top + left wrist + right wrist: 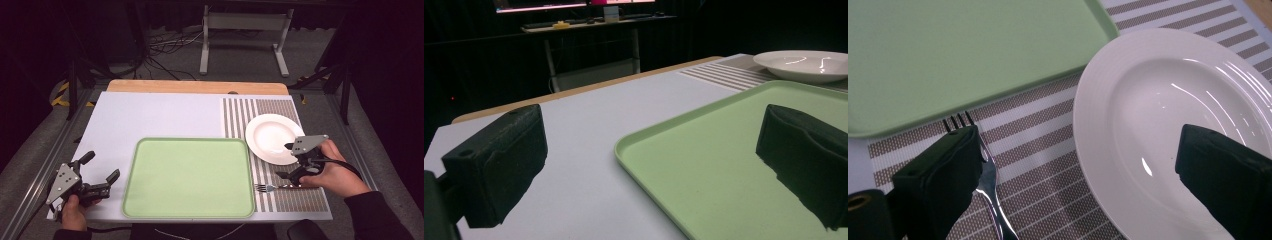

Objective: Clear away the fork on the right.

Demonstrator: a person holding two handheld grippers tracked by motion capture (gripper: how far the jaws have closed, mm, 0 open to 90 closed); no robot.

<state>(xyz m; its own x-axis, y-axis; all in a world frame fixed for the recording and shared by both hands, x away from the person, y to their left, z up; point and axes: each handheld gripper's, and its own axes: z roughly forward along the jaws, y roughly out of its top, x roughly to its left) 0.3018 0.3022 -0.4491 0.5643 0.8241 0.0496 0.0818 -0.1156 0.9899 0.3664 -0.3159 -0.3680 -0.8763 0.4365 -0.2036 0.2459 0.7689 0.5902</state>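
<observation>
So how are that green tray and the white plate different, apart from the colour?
The green tray is a rounded rectangle, flat with a low raised rim; the white plate is round and dished, and it shines where the tray looks dull. The tray is clearly the larger. The tray lies mostly on the plain white mat, the plate on the striped mat. Both are empty, and neither gripper touches them.
</observation>
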